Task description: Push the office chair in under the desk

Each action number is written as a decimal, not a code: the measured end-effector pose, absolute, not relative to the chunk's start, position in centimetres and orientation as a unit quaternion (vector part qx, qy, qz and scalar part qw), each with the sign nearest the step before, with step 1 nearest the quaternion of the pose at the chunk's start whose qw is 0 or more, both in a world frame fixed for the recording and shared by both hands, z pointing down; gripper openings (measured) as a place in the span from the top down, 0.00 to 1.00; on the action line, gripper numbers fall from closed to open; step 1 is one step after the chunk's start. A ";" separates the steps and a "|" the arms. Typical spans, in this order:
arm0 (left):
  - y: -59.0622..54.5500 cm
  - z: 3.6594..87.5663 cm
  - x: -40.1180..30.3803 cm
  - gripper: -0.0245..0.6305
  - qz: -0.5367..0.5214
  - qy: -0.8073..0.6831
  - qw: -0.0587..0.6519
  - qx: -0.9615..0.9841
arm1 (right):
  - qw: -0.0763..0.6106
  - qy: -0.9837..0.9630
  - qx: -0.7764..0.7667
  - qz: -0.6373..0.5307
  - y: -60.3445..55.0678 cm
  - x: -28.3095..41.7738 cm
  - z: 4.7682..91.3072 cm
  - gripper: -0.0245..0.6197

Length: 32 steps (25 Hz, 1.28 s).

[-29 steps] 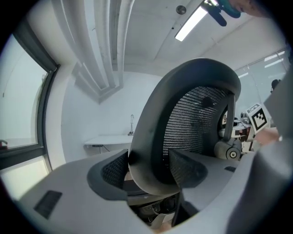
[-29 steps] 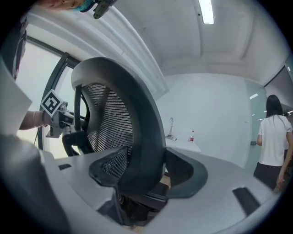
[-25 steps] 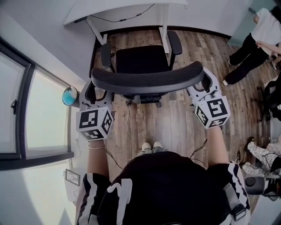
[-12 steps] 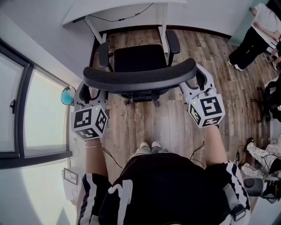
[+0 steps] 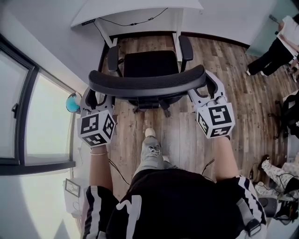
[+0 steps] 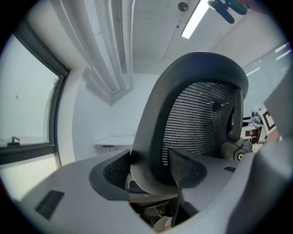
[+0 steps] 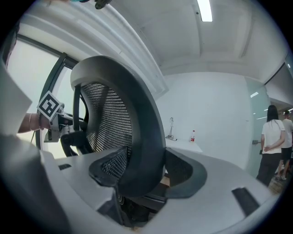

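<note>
The black office chair (image 5: 149,64) faces the white desk (image 5: 140,10), its seat front between the desk legs. Its curved mesh backrest (image 5: 147,82) runs across the middle of the head view. My left gripper (image 5: 96,96) is shut on the backrest's left end, and my right gripper (image 5: 209,87) is shut on its right end. In the left gripper view the backrest rim (image 6: 155,137) sits pinched between the jaws of the left gripper (image 6: 151,167). The right gripper view shows the rim (image 7: 146,137) clamped the same way by the right gripper (image 7: 142,176).
A tall window (image 5: 28,116) lines the left wall, with a blue globe (image 5: 73,102) on the floor beside it. Cables trail under the desk and by my feet. A person (image 5: 280,42) stands at the far right, and bags (image 5: 289,109) lie along the right edge.
The chair has rolled forward toward the desk with both grippers still on the backrest. One of my feet has stepped forward behind it. The person at the right has moved further away.
</note>
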<state>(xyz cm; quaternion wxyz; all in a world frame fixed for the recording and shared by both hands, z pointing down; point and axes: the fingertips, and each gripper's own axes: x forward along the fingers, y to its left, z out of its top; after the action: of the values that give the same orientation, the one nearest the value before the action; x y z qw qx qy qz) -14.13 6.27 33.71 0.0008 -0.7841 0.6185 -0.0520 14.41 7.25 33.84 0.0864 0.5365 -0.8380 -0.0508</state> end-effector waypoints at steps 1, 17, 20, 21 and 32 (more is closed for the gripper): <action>6.1 33.7 -14.1 0.57 -0.050 0.619 0.002 -0.784 | 0.087 -0.838 0.537 -0.050 7.0 14.4 33.8 0.57; 1.7 33.4 -14.9 0.57 -0.039 0.628 0.011 -0.777 | 0.100 -0.837 0.536 -0.040 2.5 13.8 33.7 0.57; 1.0 33.4 -14.9 0.57 -0.036 0.630 0.013 -0.776 | 0.103 -0.838 0.534 -0.036 1.7 13.7 33.8 0.57; 0.7 33.4 -14.8 0.58 -0.035 0.631 0.014 -0.775 | 0.104 -0.838 0.535 -0.036 1.4 13.8 33.8 0.57; -2.1 33.3 -14.6 0.58 -0.030 0.633 0.010 -0.774 | 0.102 -0.836 0.538 -0.035 -1.3 14.1 33.7 0.57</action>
<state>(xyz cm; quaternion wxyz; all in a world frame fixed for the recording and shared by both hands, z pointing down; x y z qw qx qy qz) -14.61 -2.09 33.25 0.0097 -0.7737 0.6328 -0.0304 14.08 -1.29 33.75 0.1018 0.5376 -0.8363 -0.0349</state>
